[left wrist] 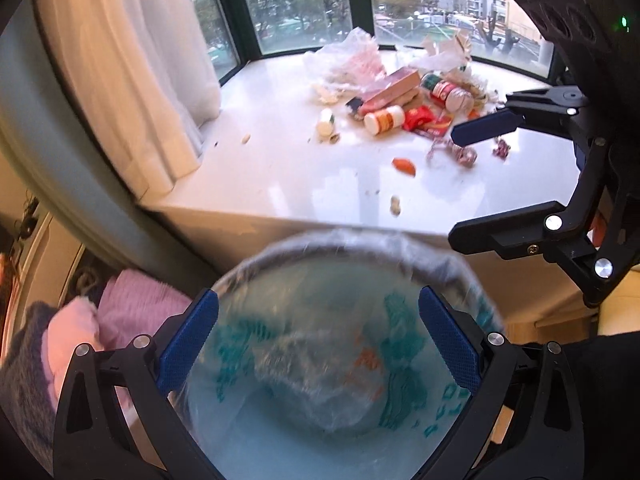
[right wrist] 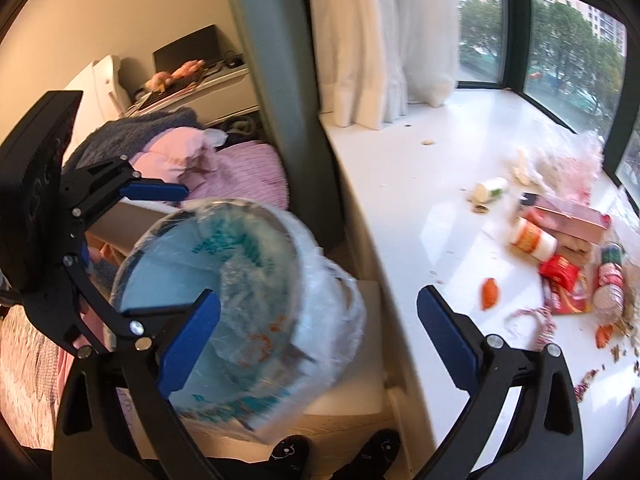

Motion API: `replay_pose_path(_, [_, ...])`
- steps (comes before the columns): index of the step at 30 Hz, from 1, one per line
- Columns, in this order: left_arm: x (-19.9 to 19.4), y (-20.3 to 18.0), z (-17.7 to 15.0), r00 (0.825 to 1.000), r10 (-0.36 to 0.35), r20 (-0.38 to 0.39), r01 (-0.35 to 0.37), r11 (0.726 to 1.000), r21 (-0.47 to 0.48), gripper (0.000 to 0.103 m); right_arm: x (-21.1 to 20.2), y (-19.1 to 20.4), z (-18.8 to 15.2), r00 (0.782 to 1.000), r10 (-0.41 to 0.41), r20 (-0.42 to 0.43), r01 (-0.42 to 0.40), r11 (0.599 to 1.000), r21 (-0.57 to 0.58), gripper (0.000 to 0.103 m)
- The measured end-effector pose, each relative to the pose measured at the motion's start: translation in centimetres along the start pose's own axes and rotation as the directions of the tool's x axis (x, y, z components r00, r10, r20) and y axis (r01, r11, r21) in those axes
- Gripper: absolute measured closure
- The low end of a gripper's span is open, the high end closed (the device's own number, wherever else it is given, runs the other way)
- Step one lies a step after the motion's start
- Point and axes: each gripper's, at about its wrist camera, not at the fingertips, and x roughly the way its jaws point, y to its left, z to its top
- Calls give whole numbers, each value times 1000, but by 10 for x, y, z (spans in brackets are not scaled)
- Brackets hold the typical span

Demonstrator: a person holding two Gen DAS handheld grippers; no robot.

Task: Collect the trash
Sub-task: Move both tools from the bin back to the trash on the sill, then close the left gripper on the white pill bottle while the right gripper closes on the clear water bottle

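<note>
Left gripper [left wrist: 318,336]: black frame, blue cross-hatched pads, jaws spread wide with nothing between them, poised above a round bin [left wrist: 436,268] lined with a thin, crinkled clear plastic bag [left wrist: 320,376] printed in teal and orange. Right gripper [right wrist: 318,328]: same build, jaws likewise wide and empty, straddling the sill's front edge with the bin to its left.

The windowsill [left wrist: 280,160] is a smooth, glossy white slab, bounded by a white pleated curtain [left wrist: 132,80] on one side and dark-framed glass behind. Trash clusters toward the far corner: a crumpled clear bag [left wrist: 356,60], a flat pink carton [left wrist: 394,90], a white-capped cylindrical bottle [left wrist: 384,119], red wrappers [left wrist: 424,120], an orange scrap [left wrist: 404,166] and scattered crumbs. The near strip of sill lies largely open. The bin's rim sits just below the sill's front edge.
</note>
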Motion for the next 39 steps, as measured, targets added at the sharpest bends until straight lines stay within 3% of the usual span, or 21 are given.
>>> replay_pose_path(24, [53, -91, 144, 989, -130, 76, 120, 985, 123, 6, -72, -152, -27, 983, -179, 35, 169, 965, 202, 7])
replay_pose_path(39, [82, -130, 193, 981, -179, 67, 165, 970, 179, 6, -88, -217, -38, 974, -223, 26, 207, 938, 276, 7])
